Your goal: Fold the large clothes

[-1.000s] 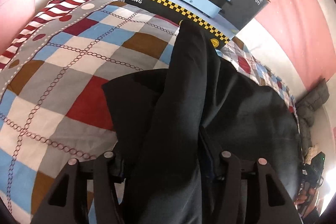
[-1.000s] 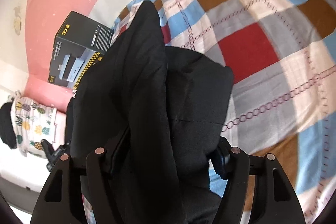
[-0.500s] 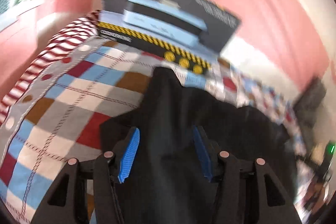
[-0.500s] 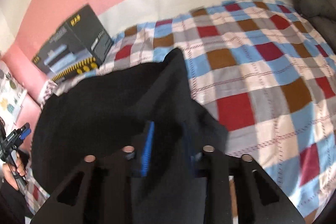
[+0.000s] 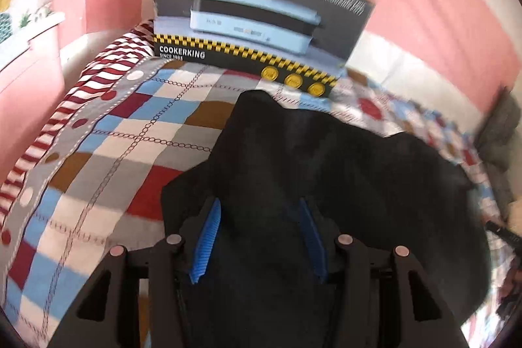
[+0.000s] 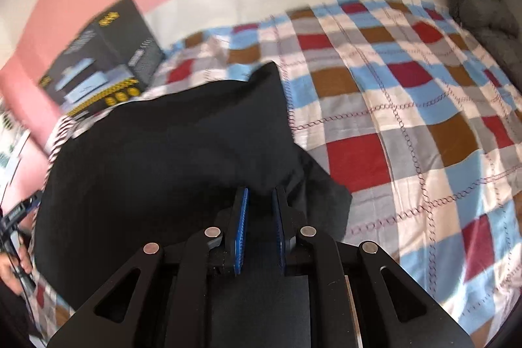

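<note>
Lying on the bed [image 6: 407, 106], the black garment [image 5: 326, 172] points its corner toward the box [image 5: 257, 22] marked "COOKERKING SINCE 1983". We see open checkered quilt on both sides. Left gripper [image 5: 257, 237] fingers stand wide apart, right gripper [image 6: 260, 227] fingers narrowly apart; neither holds cloth.
</note>
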`<state>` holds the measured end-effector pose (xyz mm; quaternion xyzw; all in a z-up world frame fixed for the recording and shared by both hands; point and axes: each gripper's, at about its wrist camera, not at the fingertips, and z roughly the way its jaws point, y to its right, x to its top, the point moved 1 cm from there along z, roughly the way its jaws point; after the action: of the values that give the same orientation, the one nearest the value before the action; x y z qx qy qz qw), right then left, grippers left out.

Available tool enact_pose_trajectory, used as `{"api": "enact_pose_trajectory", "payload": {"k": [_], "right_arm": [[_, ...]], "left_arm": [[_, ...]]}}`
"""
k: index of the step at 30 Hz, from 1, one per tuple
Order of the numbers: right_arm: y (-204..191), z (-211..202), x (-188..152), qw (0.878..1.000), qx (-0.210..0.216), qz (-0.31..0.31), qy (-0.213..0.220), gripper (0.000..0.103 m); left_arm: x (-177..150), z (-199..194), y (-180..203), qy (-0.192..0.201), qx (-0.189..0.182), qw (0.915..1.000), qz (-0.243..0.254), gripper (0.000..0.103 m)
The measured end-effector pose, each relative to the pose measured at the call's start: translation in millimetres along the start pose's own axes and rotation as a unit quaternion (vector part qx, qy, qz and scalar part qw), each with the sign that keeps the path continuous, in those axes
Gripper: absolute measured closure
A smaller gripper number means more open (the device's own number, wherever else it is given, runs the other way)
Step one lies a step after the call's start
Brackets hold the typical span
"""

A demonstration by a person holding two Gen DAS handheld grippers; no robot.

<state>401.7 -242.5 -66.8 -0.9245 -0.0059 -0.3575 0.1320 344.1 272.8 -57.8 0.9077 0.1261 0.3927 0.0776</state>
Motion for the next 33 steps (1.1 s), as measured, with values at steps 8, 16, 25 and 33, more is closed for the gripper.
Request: {"api": "enact_pose_trajectory", "payload": {"k": [8, 16, 25, 33], "right_arm": [[1, -29, -63, 1.000, -0.006, -0.020, -0.021, 0.087], [0, -51, -69, 0.999, -0.011, -0.021, -0.030, 0.086], [-36, -120, -114, 0.998, 0.005, -0.058, -0.012, 0.084], [-59, -181, -150, 0.996, 0.025, -0.081, 0.012, 0.067]], "left_arm": [[-66, -46, 9, -0.017, 0.002, 0.9997, 0.015, 0.051], [-85, -61, 24, -0.046, 0.018, 0.9987, 0.014, 0.052], [-117, -144, 83, -0.040, -0.002, 0.9982, 0.045, 0.051], [-152, -207, 116, -0.043, -0.007, 0.9984, 0.036, 0.051]]}}
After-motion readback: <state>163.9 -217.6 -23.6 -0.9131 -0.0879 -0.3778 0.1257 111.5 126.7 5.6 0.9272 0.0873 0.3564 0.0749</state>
